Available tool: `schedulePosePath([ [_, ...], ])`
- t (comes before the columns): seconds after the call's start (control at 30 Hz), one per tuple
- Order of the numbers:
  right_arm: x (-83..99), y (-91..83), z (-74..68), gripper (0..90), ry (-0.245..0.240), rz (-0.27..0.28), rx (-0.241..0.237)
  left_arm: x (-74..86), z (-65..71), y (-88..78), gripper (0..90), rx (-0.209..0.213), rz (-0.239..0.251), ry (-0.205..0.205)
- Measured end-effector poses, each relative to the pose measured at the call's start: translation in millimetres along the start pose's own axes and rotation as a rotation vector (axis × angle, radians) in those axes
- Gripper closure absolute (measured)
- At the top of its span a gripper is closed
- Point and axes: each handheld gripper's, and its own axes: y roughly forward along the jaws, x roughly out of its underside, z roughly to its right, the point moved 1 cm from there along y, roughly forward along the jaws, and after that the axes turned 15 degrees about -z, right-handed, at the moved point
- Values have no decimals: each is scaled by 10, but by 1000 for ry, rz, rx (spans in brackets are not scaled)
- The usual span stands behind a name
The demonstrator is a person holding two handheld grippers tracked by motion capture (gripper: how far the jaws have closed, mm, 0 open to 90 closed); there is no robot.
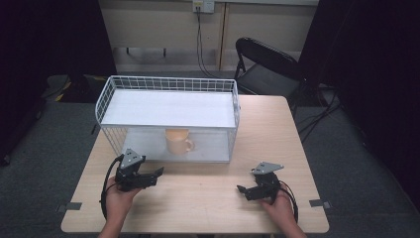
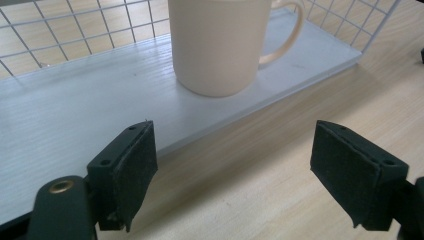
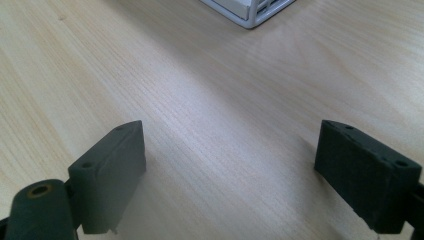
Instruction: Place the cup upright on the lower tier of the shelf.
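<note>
Left tool [image 2: 232, 175] wide open, empty, aimed at the mug [image 2: 220, 45] upright on the wire rack's lower shelf [image 2: 65, 120]; right tool [image 3: 240, 180] open, idle on tabletop [image 3: 225, 100]; risk: clipping the mesh or tipping the mug.

Black left claw [image 1: 157, 174], right claw [image 1: 241, 190] (grey three-cornered plates), trailing cables.

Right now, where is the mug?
In the high view the mug stands on the lower shelf of the wire rack, near its front edge, beyond the left gripper, whose fingers are open and point toward it.
</note>
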Motion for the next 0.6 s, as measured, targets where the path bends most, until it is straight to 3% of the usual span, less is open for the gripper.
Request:
schedulePosePath([
  [0.6, 0, -1, 0, 122, 0, 0, 0, 213, -190, -99, 188, 28, -7, -33],
])
